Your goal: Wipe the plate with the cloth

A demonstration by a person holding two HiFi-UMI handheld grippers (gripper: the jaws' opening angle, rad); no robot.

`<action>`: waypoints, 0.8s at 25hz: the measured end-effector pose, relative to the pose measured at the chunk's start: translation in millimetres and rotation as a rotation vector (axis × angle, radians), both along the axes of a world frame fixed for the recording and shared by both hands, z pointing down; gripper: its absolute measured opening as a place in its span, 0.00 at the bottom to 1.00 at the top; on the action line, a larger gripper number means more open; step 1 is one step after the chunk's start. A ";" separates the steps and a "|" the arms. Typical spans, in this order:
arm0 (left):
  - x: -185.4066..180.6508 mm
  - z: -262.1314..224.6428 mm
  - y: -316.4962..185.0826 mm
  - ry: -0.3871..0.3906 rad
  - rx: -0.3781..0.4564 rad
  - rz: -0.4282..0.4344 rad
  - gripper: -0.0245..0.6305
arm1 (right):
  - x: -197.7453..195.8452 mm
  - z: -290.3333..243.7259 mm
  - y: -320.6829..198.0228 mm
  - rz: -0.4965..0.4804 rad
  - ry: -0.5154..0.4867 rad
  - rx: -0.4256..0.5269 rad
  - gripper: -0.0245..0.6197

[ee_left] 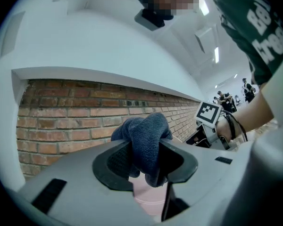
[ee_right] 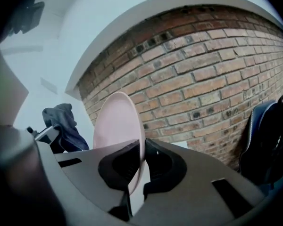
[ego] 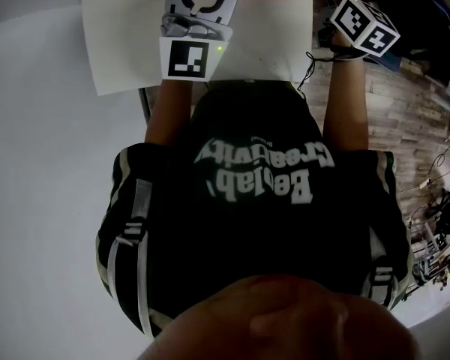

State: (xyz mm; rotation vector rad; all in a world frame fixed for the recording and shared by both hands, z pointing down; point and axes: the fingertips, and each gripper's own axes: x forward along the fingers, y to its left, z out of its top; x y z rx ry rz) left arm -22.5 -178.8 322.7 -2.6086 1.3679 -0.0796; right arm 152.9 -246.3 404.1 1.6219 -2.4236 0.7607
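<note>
The left gripper [ee_left: 144,163] has its jaws closed on a dark blue cloth [ee_left: 144,135]. The cloth is bunched between the two black pads. Most of it bulges up and out past the jaw tips, and a fold hangs down into the gap behind them. Beyond the cloth, off to the right of these jaws, the marker cube [ee_left: 208,113] of the other gripper shows at the person's wrist, in front of a brick wall [ee_left: 75,117].

The right gripper [ee_right: 142,166] is clamped on a pale pink plate [ee_right: 118,126]. The jaws are nearly together, pinching the thin rim between the pads. The plate stands on edge, rising up and slightly left out of the jaws, with its face turned to their left. Left of these jaws, apart from the plate, the cloth [ee_right: 63,124] hangs from the left gripper. Far to the right of the jaws a dark backpack [ee_right: 269,135] stands against the brick wall [ee_right: 203,79].

In the head view both grippers are held out in front of the person's chest. The left gripper's cube [ego: 187,58] lies over a white sheet [ego: 127,28], and the right gripper's cube [ego: 366,25] is level with it, off the sheet's right edge.
</note>
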 end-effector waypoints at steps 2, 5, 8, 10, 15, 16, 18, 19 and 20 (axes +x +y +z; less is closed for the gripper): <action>1.6 -11.3 0.9 0.004 0.019 0.002 0.24 | -3.5 -18.5 -0.6 0.002 0.018 0.047 0.05; 7.1 -24.8 4.5 0.013 0.043 0.013 0.24 | -10.2 -39.6 2.0 -0.004 0.018 0.091 0.05; 18.9 -34.1 9.7 0.021 0.051 0.046 0.24 | -18.0 -53.6 7.3 -0.016 0.006 0.108 0.05; 31.8 -40.2 11.7 0.016 0.058 0.081 0.24 | -21.8 -59.4 9.4 -0.027 -0.002 0.116 0.05; 64.3 -42.9 11.2 -0.019 0.059 0.161 0.24 | -28.8 -60.9 17.2 -0.054 -0.002 0.117 0.05; 70.5 -42.1 10.5 -0.030 0.050 0.175 0.23 | -29.8 -62.3 19.6 -0.058 -0.001 0.118 0.05; 80.5 -40.1 8.8 -0.056 0.024 0.194 0.23 | -33.1 -65.1 24.6 -0.070 0.001 0.120 0.05; 83.8 -38.5 7.3 -0.069 0.010 0.197 0.23 | -35.5 -65.9 27.3 -0.079 0.003 0.121 0.05; 86.0 -36.9 5.4 -0.080 -0.001 0.196 0.23 | -38.4 -66.9 30.1 -0.088 0.006 0.124 0.05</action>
